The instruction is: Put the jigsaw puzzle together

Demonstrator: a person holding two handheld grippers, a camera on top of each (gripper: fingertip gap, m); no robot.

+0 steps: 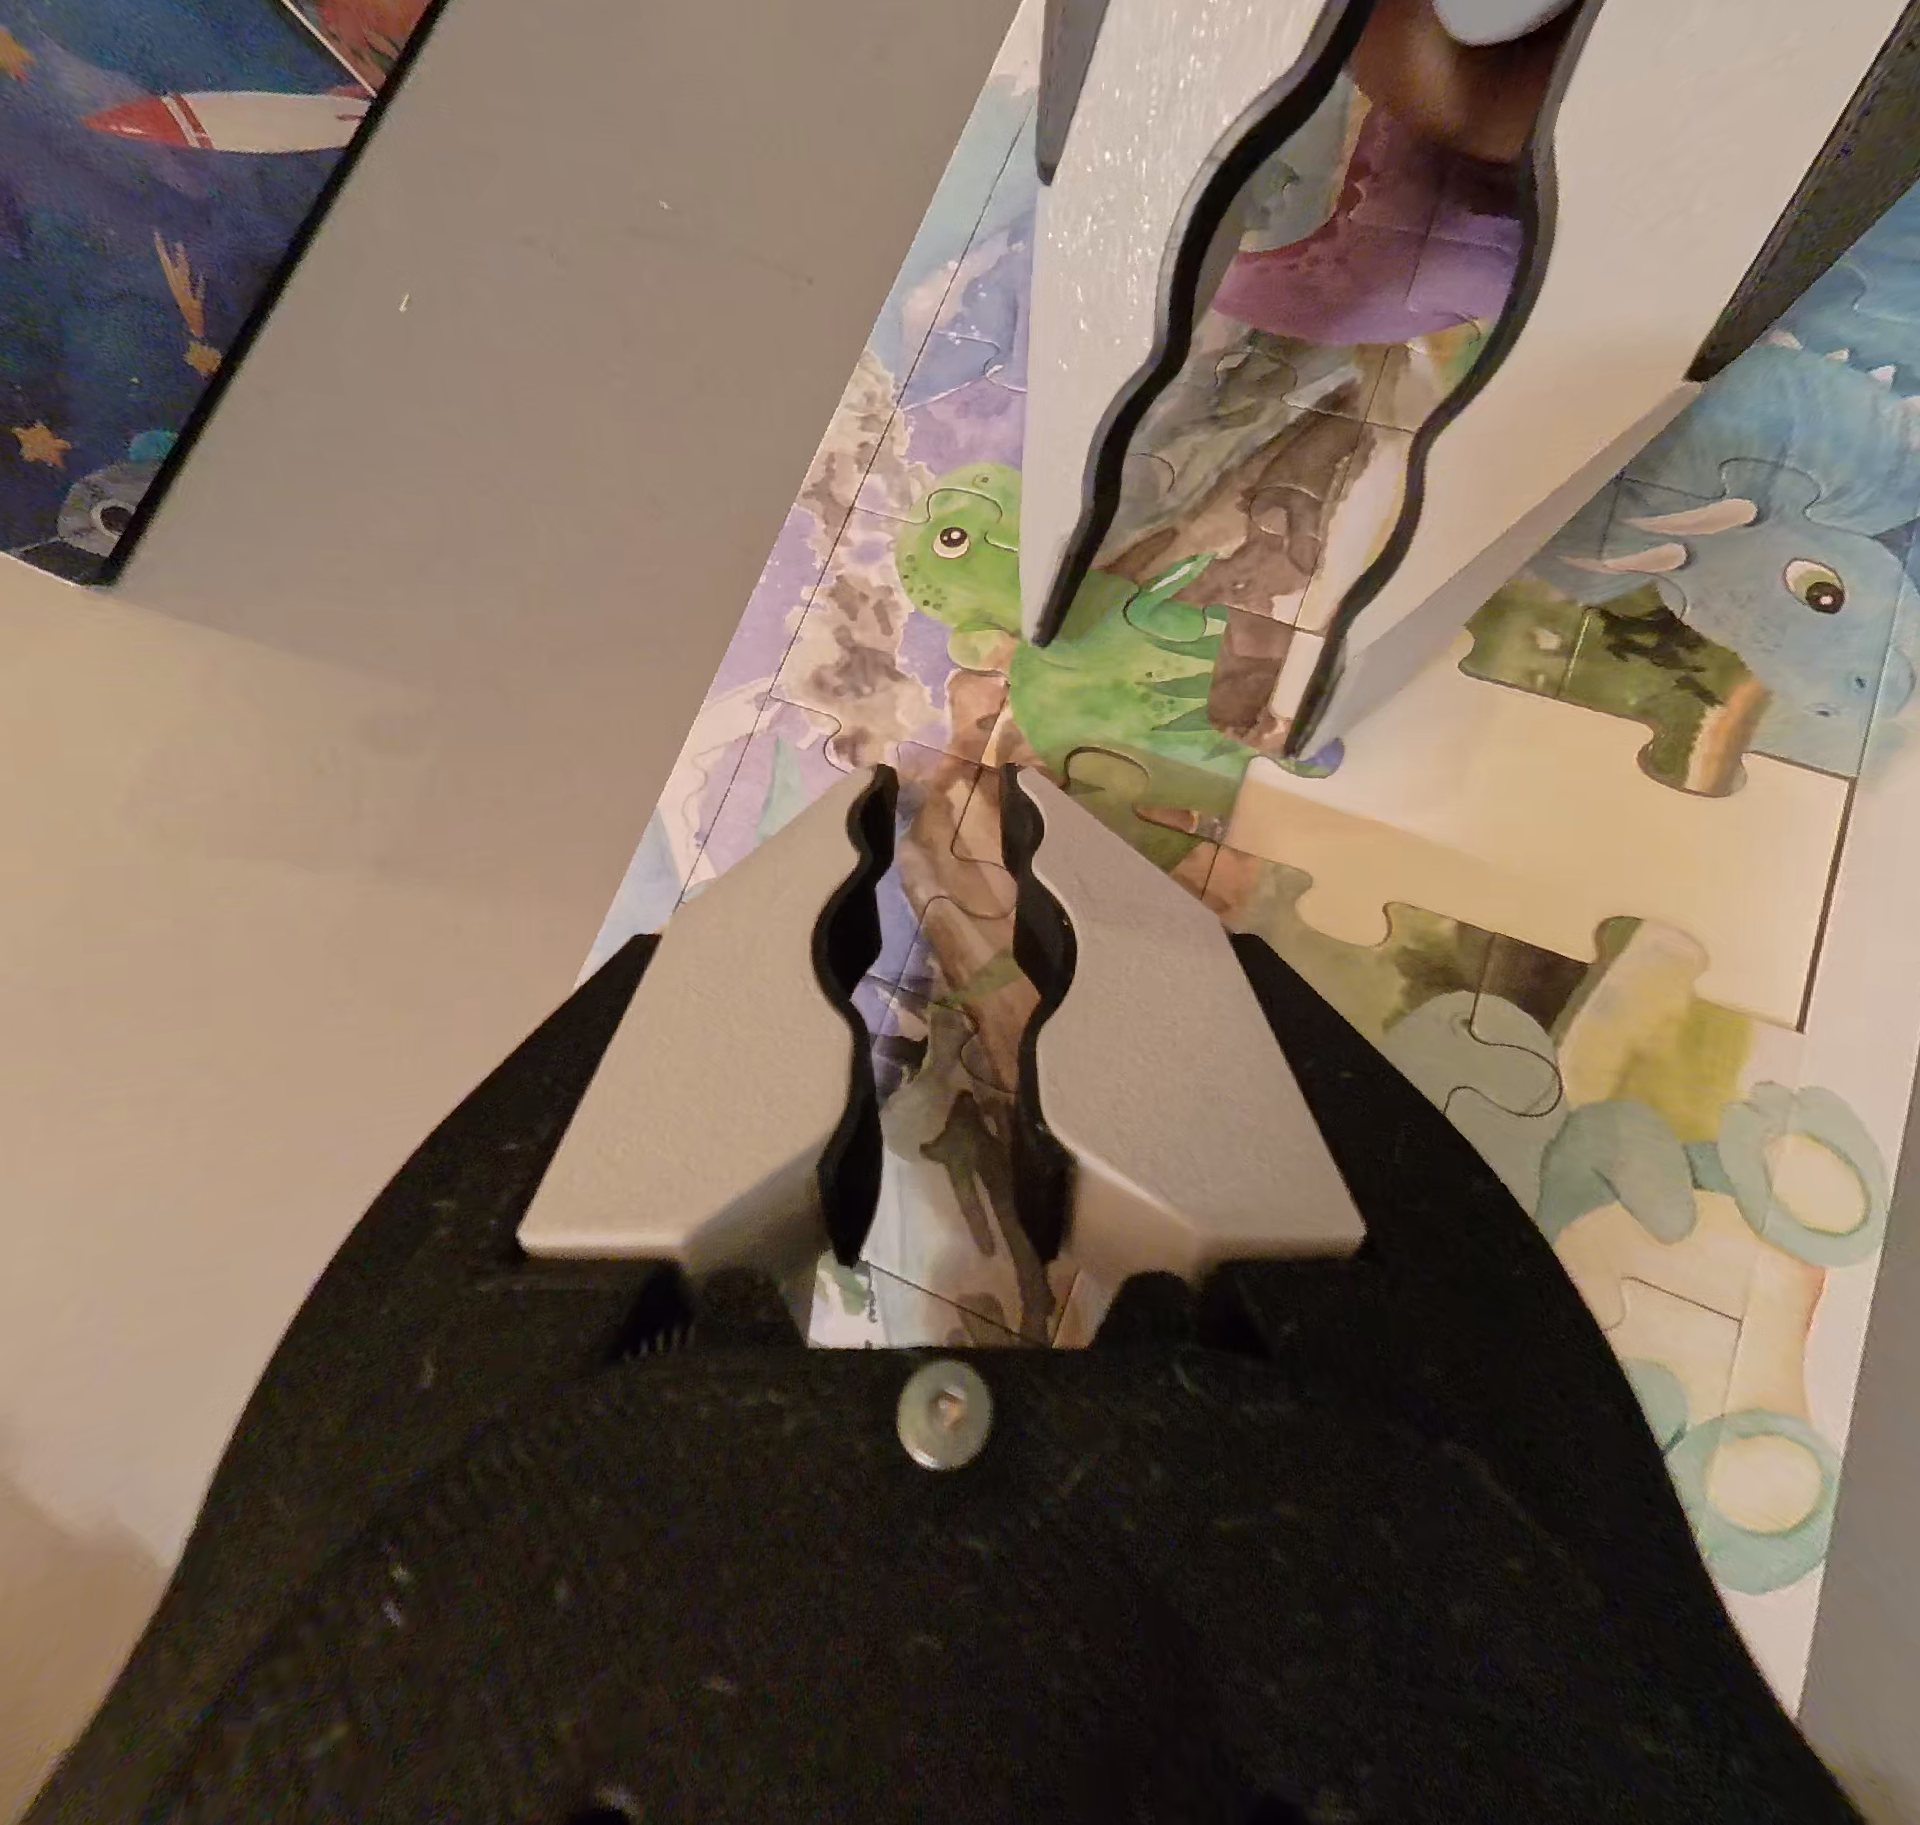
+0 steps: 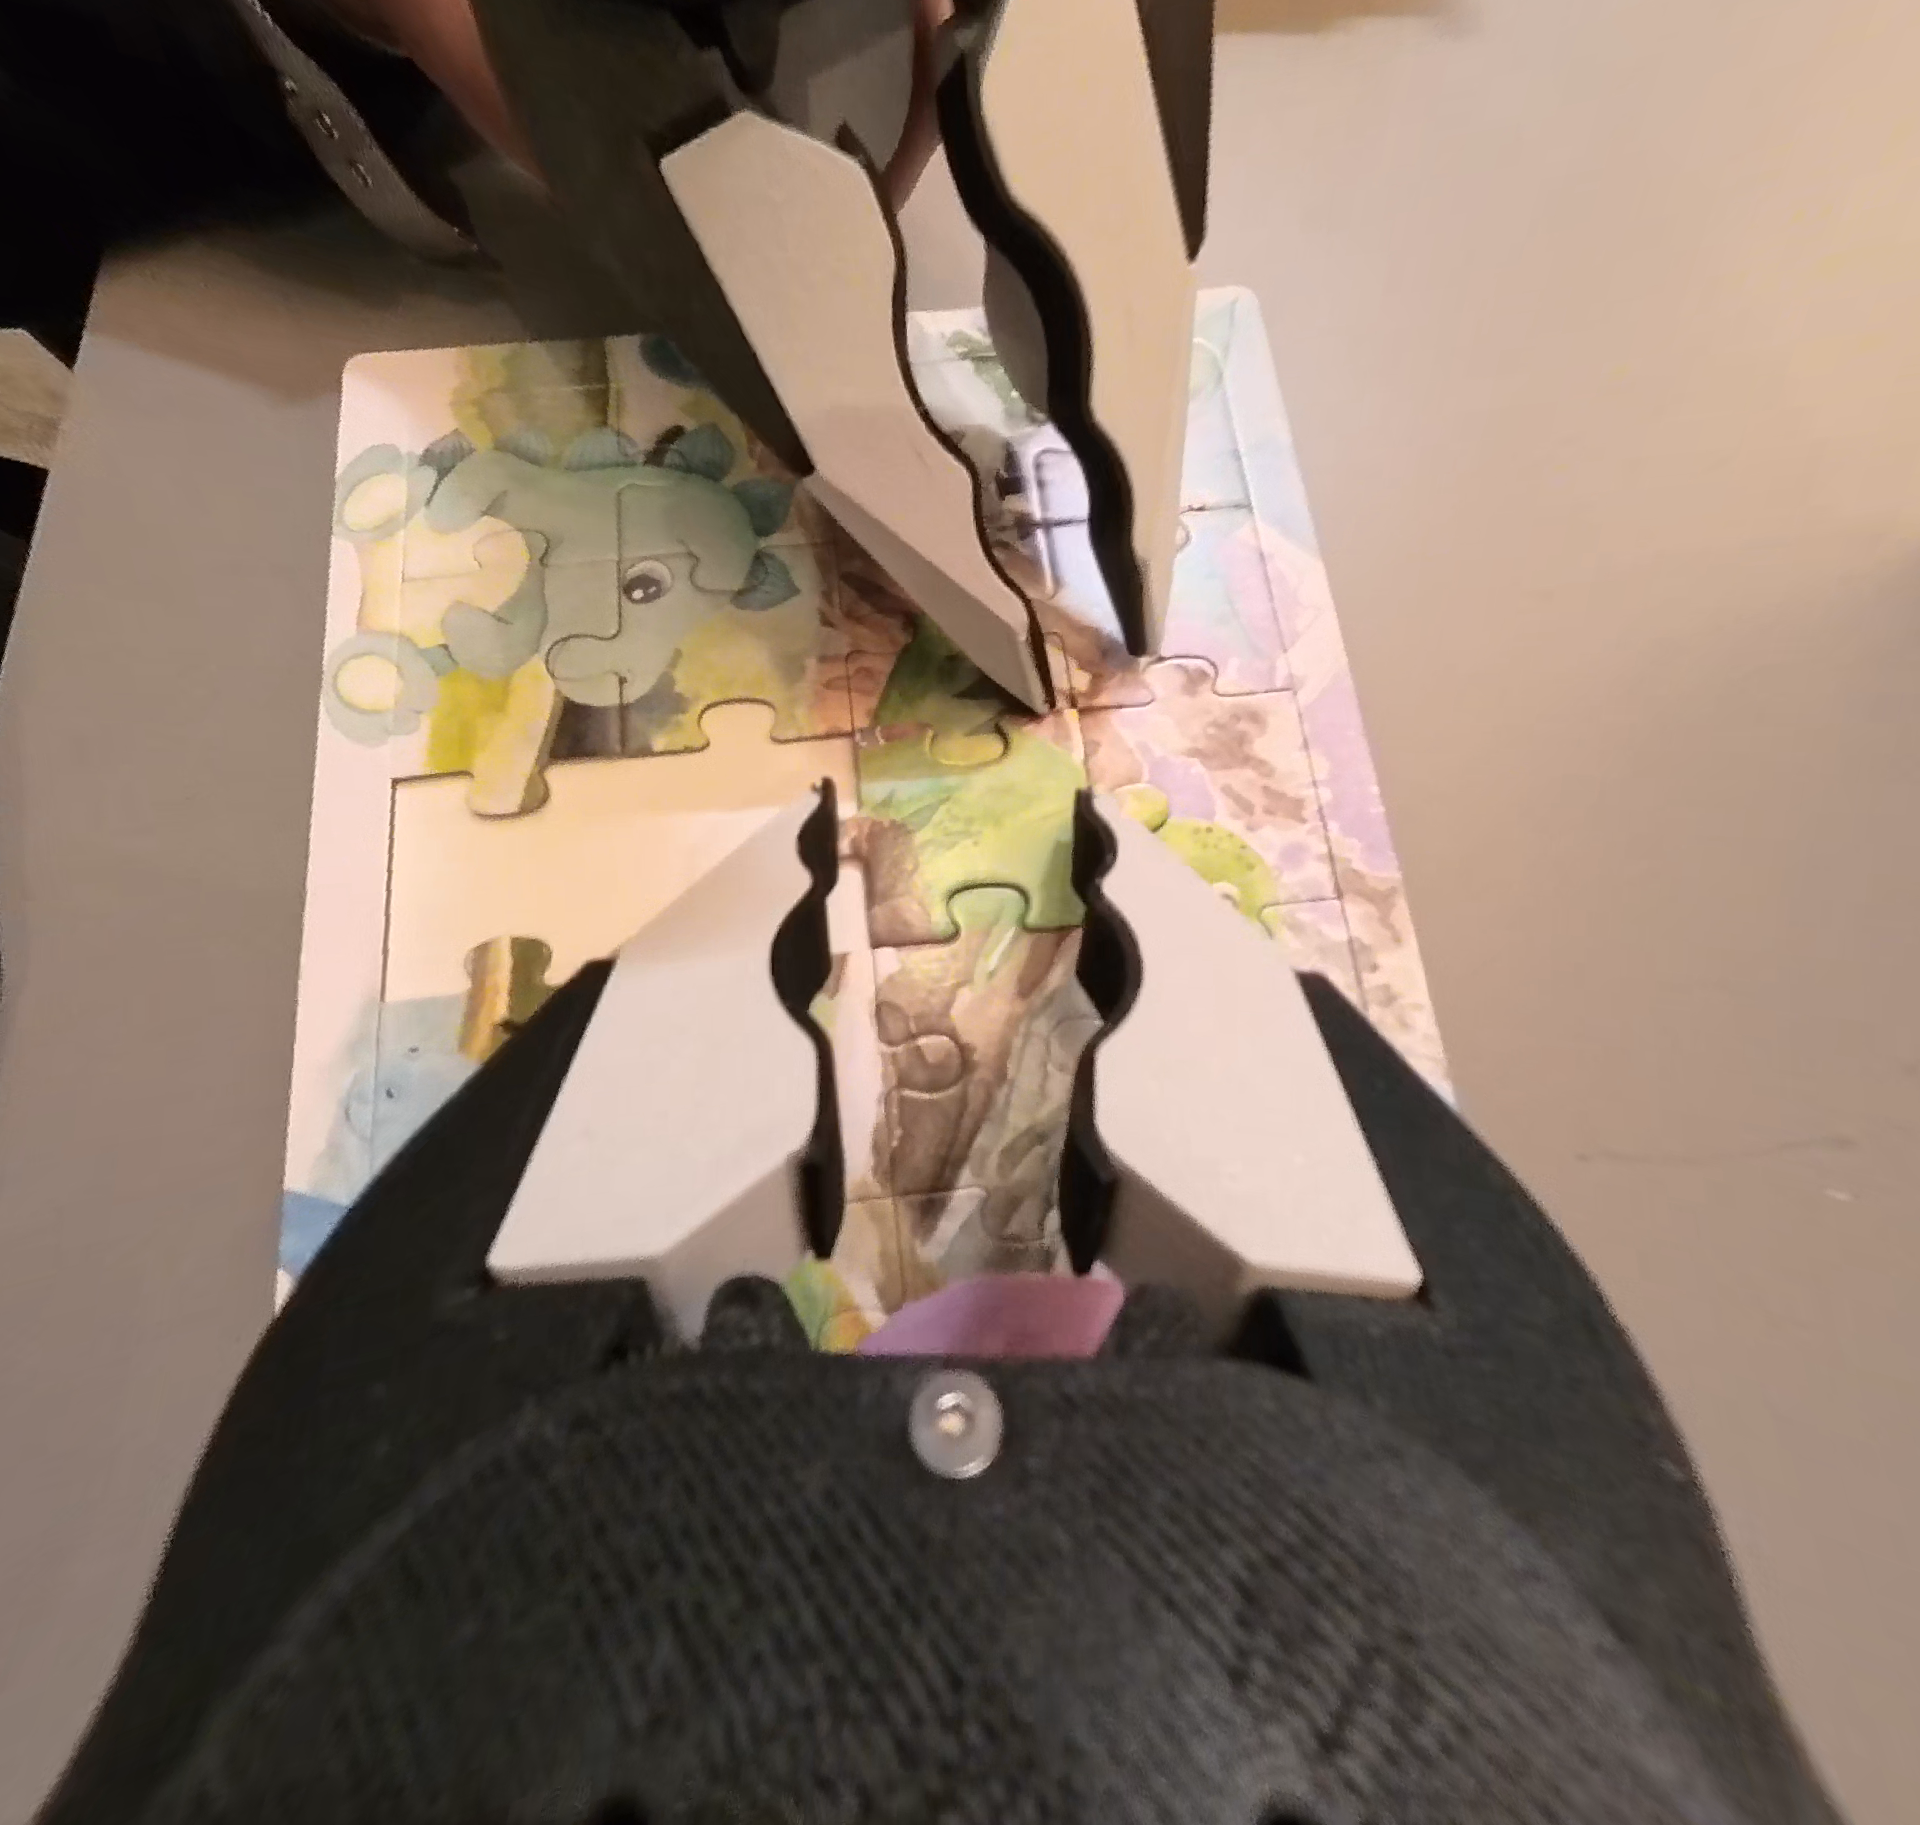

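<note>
A dinosaur jigsaw puzzle (image 1: 1122, 695) lies flat on a white backing board (image 1: 1829, 1100), mostly joined. It also shows in the right wrist view (image 2: 665, 570). A bare, unfilled patch (image 1: 1538, 840) sits in the middle between the blue and teal dinosaurs, and shows in the right wrist view too (image 2: 623, 809). My left gripper (image 1: 948, 788) is over the brown tree-trunk pieces, jaws a narrow gap apart and empty. My right gripper (image 2: 954, 804) is open and empty, its tips straddling the green dinosaur piece (image 2: 987, 788). The two grippers face each other, tips close.
A space-themed picture with a rocket (image 1: 156, 217) lies at the far left on a grey board (image 1: 520, 321). Beige tabletop (image 1: 260, 944) surrounds the puzzle (image 2: 1610, 632). A hand (image 1: 1455, 82) shows behind the right gripper. My two grippers' fingertips are within a few centimetres of each other.
</note>
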